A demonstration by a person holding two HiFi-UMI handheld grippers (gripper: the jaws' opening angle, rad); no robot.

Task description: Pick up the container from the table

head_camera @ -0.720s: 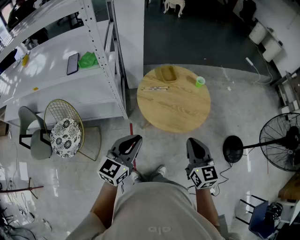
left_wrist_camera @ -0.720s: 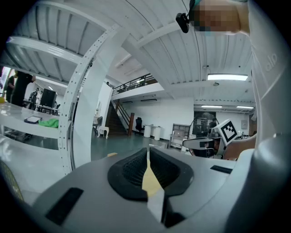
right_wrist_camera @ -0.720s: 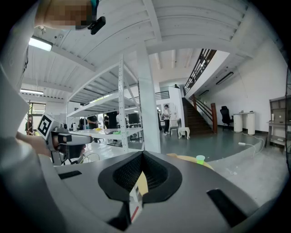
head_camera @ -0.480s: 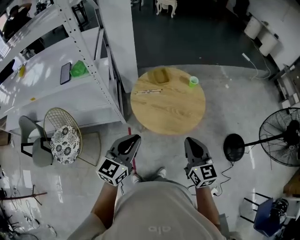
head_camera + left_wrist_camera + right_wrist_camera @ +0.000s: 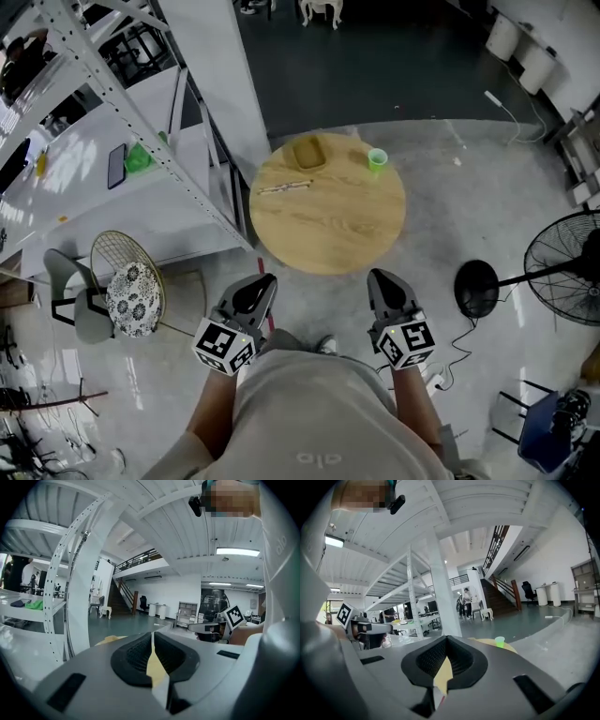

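Standing before a round wooden table, the person holds both grippers low and near the body, well apart from the table. The left gripper has its two jaws pressed together, and nothing is between them. The right gripper is closed in the same way and is also empty. The container, tan and rectangular, lies on the far part of the table. A small green cup stands near it on its right, and thin sticks lie just in front of it. A white metal shelf rack stands at the left of the table.
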